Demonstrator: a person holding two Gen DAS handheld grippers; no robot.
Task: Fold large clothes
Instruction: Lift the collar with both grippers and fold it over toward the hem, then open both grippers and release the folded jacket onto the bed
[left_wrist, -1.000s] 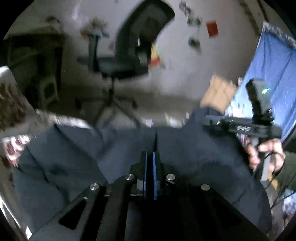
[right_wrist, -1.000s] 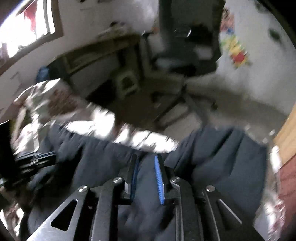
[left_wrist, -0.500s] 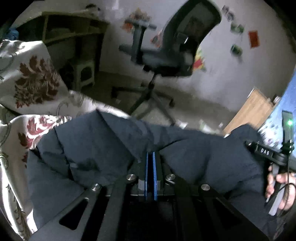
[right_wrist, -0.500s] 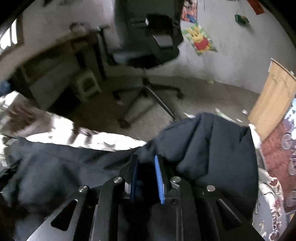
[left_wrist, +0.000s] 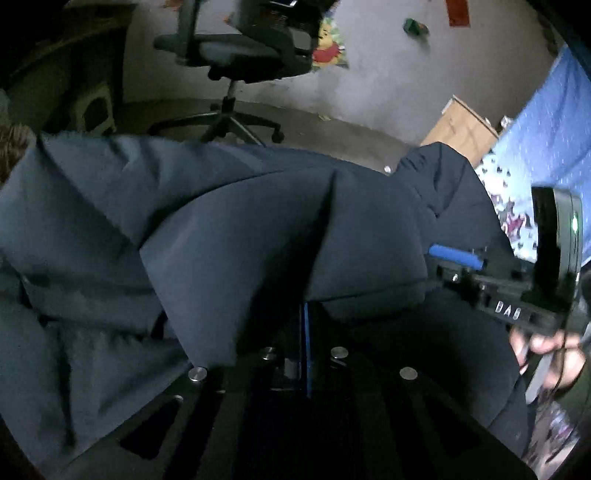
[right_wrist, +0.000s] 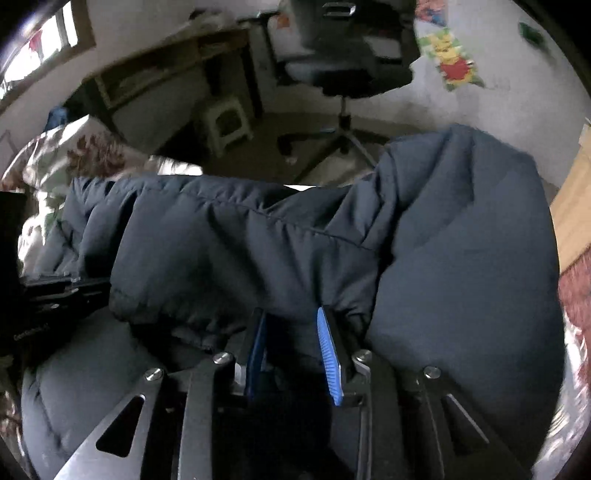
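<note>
So I'm mid-fold on the navy puffer jacket (right_wrist: 258, 251), which is bunched up on the bed right in front of both tools and draped over their tips. My left tool (left_wrist: 306, 332) is clamped tight on a fold of it. My right tool (right_wrist: 291, 332) has just been easing apart, with a bit of hem sitting between its blue pads (right_wrist: 330, 362); can't tell if they're gripping it. Next, I reckon: let go cleanly and pull back.
</note>
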